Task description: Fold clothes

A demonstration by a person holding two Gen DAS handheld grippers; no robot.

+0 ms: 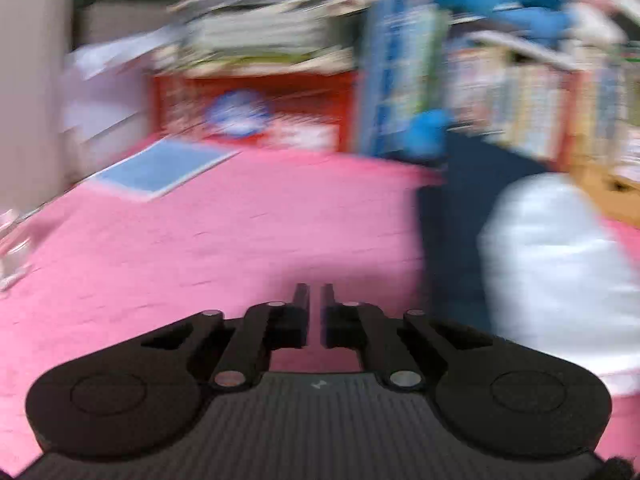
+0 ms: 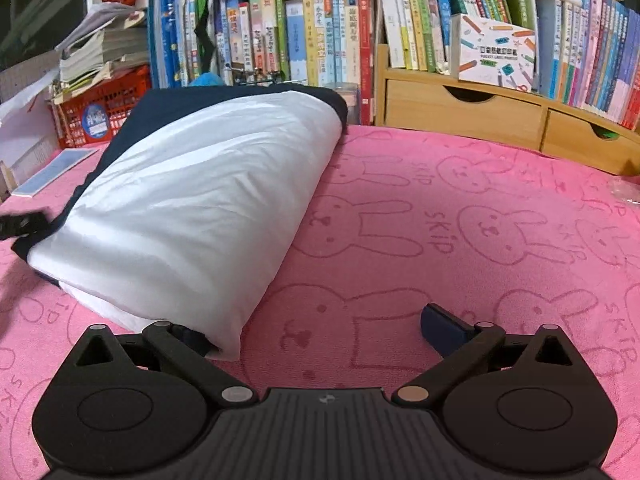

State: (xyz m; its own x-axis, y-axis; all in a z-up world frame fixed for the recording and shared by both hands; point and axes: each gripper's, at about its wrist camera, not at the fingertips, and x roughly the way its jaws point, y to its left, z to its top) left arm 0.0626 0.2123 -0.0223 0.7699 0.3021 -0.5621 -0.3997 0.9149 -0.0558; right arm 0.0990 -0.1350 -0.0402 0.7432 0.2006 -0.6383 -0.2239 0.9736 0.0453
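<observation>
On the tabletop (image 2: 440, 208): a folded white-and-navy garment (image 2: 192, 208) lies left of centre, kept compact, so the fold looks finished.
Right gripper (image 2: 320, 328): spread wide, empty; garment's near corner just beside its left finger.
Left gripper (image 1: 315, 304): pinched narrow, holding nothing; garment at right edge.

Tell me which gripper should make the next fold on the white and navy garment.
Probably the right gripper: its jaws stand wide open at the near end of the folded garment. The left gripper is shut on nothing, off to the garment's side.
</observation>
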